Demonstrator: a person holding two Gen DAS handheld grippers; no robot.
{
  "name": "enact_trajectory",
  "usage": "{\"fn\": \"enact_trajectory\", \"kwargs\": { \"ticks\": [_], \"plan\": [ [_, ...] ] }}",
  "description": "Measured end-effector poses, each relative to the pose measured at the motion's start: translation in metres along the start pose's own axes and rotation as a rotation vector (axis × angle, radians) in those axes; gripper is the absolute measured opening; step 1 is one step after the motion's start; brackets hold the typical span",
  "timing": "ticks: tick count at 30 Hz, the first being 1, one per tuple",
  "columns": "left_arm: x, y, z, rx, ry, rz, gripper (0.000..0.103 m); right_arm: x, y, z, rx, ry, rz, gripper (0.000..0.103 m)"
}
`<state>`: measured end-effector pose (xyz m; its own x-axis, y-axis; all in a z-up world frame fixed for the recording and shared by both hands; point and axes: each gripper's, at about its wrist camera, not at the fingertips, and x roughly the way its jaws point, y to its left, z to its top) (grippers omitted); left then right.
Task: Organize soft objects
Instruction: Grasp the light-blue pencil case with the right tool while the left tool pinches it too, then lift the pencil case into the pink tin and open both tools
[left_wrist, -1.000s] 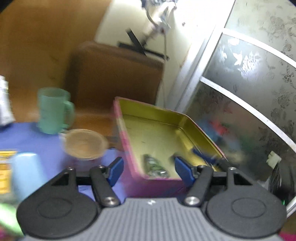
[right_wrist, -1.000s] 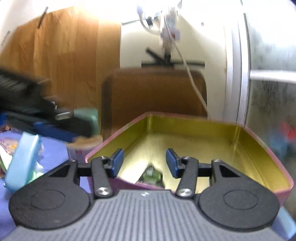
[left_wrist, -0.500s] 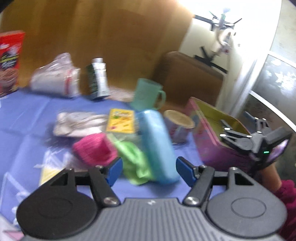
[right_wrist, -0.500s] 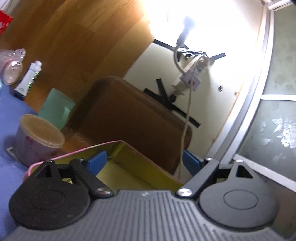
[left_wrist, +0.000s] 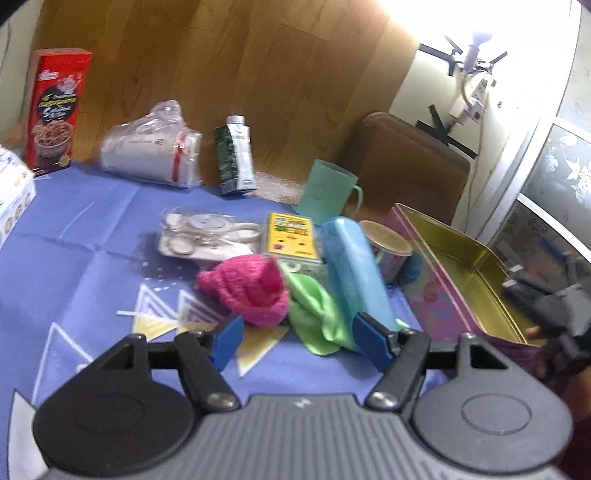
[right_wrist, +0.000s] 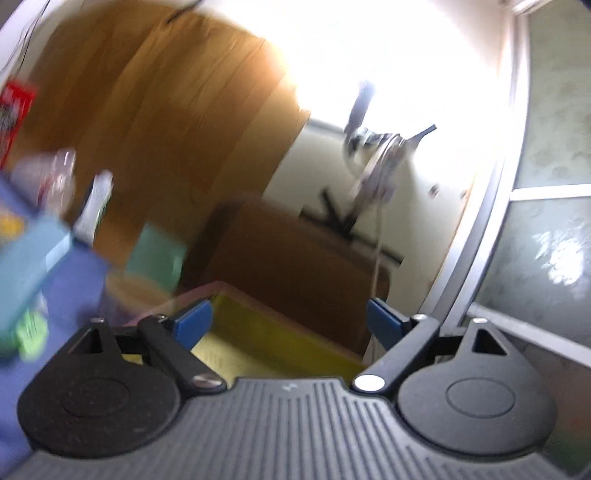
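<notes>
Both tongs are empty, the left gripper (left_wrist: 297, 338) spread before the pink knit hat (left_wrist: 245, 291) and green cloth (left_wrist: 317, 314) near centre, the right gripper (right_wrist: 290, 323) opening over the tin (left_wrist: 461, 266), so the blue case (left_wrist: 354, 269) beside them could be snagged

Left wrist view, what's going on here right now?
The left gripper, fingers apart and empty, points at the pink knit hat and green cloth lying on the blue tablecloth. The right gripper is over the open tin, its fingers opening with nothing between them.
</notes>
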<state>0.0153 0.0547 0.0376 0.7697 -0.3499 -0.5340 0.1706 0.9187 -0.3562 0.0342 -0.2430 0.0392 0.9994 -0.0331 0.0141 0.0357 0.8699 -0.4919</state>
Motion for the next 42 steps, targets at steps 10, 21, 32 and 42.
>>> {"fn": "enact_trajectory", "kwargs": {
  "ticks": [10, 21, 32, 42],
  "plan": [
    [-0.015, 0.043, -0.001, -0.09, -0.03, 0.029, 0.067, -0.016, 0.077, 0.036, 0.163, 0.148, 0.577, 0.087],
    [-0.013, 0.037, -0.008, -0.082, -0.002, -0.055, 0.067, 0.036, 0.107, 0.012, 0.323, 0.475, 0.663, 0.058],
    [0.016, 0.003, -0.025, -0.075, 0.172, -0.16, 0.079, -0.067, 0.109, 0.005, 0.326, 0.459, 0.812, 0.059],
    [0.037, -0.013, -0.032, -0.111, 0.219, -0.16, 0.064, -0.09, 0.101, -0.008, 0.279, 0.413, 0.833, 0.056]
  ]
}}
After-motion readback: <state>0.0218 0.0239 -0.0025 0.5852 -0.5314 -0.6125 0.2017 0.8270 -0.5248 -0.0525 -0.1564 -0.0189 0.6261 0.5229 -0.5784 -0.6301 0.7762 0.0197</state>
